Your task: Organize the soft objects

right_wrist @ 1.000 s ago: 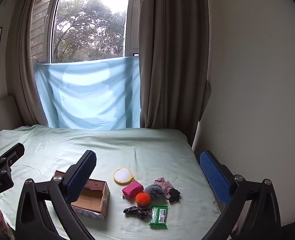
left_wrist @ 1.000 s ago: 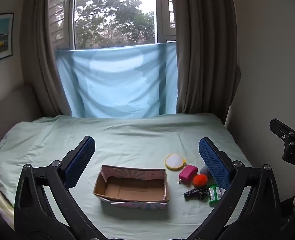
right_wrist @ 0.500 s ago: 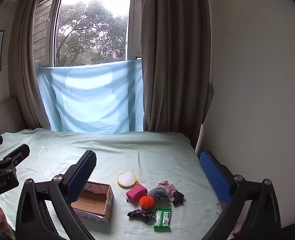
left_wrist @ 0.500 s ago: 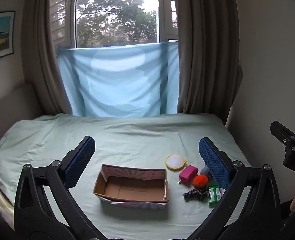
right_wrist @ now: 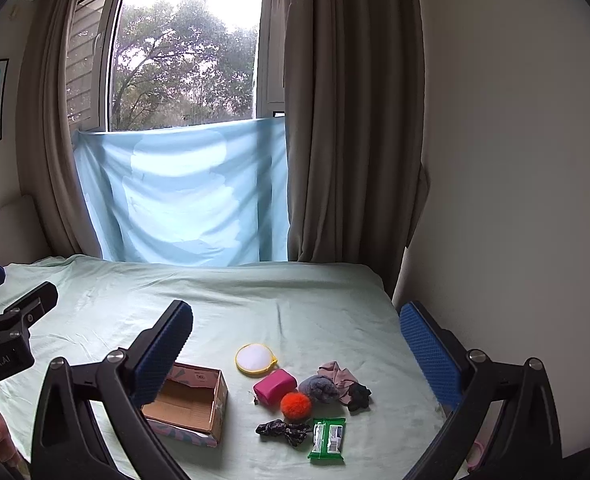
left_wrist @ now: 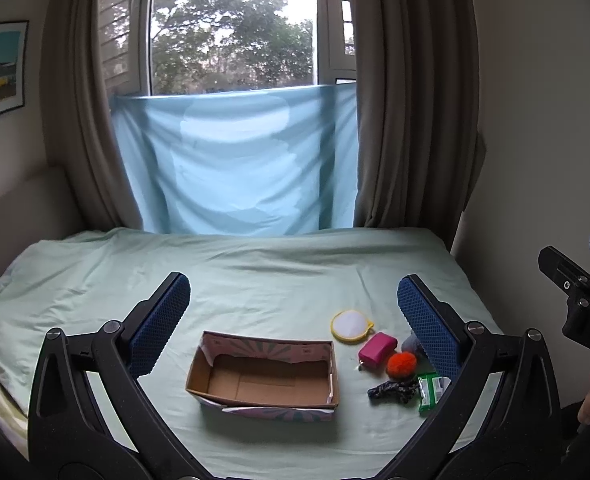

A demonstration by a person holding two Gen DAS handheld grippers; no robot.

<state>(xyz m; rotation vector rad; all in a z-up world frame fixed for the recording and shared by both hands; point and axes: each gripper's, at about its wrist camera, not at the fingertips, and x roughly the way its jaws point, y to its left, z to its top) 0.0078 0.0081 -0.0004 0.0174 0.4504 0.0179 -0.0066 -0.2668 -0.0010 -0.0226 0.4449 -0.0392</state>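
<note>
Both grippers, left (left_wrist: 293, 322) and right (right_wrist: 295, 344), hang spread wide and empty above the bed (right_wrist: 255, 296), probably lining up a first pick. Cardboard box (left_wrist: 263, 376) sits open alongside the pile, handy for drops: orange pom-pom (right_wrist: 296, 403), pink pouch (right_wrist: 275, 386), grey fluff (right_wrist: 319, 388) behind.

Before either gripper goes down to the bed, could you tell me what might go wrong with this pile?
The orange pom-pom touches the grey fluffy piece and pink pouch, so a wide grasp may drag a neighbour along. The black scrunchie lies flat on the wrinkled sheet; fingers could pinch bedding too. The cardboard box looks light and unbraced, so a nudge while dropping items may shift it.
</note>
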